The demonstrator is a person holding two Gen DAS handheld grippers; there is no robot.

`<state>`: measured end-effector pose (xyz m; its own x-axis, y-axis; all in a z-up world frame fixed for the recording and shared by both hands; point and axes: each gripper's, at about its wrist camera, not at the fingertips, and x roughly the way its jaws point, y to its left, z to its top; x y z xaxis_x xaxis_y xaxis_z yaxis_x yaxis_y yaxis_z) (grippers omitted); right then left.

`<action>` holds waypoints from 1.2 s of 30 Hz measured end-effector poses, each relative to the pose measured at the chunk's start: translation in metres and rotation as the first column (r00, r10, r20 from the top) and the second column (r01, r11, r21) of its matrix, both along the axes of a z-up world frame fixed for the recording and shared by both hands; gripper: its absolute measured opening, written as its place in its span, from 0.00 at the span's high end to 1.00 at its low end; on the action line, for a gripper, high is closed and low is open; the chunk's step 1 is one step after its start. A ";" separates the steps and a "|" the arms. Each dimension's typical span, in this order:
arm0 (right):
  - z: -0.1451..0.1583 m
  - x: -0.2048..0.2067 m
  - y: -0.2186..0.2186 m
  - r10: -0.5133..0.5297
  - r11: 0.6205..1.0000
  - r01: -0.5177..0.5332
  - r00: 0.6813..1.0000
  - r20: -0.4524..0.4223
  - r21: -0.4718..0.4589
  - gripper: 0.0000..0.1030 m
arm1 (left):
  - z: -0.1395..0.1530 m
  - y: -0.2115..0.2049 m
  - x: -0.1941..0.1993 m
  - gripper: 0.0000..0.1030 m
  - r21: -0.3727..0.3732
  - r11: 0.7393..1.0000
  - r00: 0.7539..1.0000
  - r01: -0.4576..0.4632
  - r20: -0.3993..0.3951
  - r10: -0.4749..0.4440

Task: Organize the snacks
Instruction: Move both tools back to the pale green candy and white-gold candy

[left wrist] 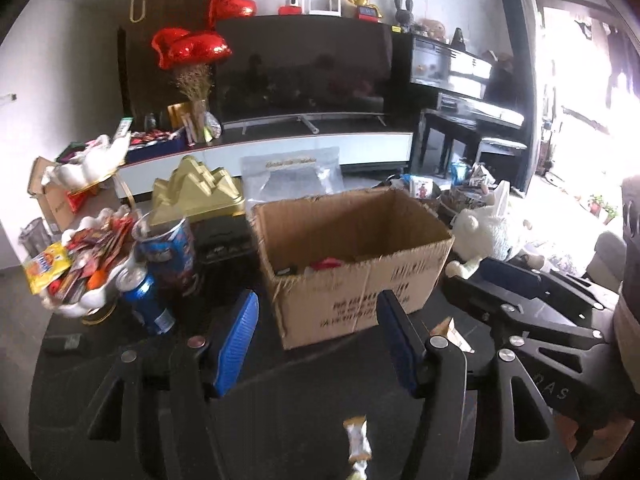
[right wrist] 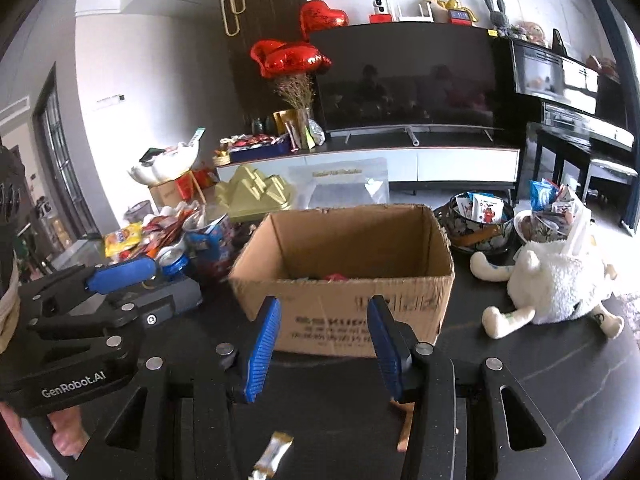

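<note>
Both grippers hover over the dark tabletop (left wrist: 280, 400), facing an open cardboard box (left wrist: 352, 264) that holds a few snacks. The left gripper (left wrist: 316, 344) is spread wide and empty; a gold-wrapped snack (left wrist: 357, 438) lies on the tabletop below it, nearer the camera than the fingertips. The right gripper (right wrist: 326, 344) is likewise released and empty, with the same snack (right wrist: 274, 454) low between its arms. Only the left view shows another wrapper (left wrist: 452, 332) beside the box. Only the right view fully shows the plush toy (right wrist: 556, 288) and snack bowl (right wrist: 478, 222) to the right.
</note>
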<state>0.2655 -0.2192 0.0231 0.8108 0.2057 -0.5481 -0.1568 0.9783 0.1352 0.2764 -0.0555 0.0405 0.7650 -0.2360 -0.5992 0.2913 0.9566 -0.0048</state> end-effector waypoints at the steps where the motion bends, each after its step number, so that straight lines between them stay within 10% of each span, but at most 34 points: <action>1: -0.002 -0.006 0.002 0.007 1.000 -0.007 1.000 -0.002 -0.005 0.55 | -0.003 0.002 -0.006 0.40 -0.003 1.000 1.000 0.000 -0.003 0.000; 36: -0.130 -0.079 0.031 0.037 0.999 -0.042 0.960 -0.278 -0.013 0.55 | -0.148 0.014 -0.094 0.51 -0.033 0.990 0.962 0.136 -0.235 -0.140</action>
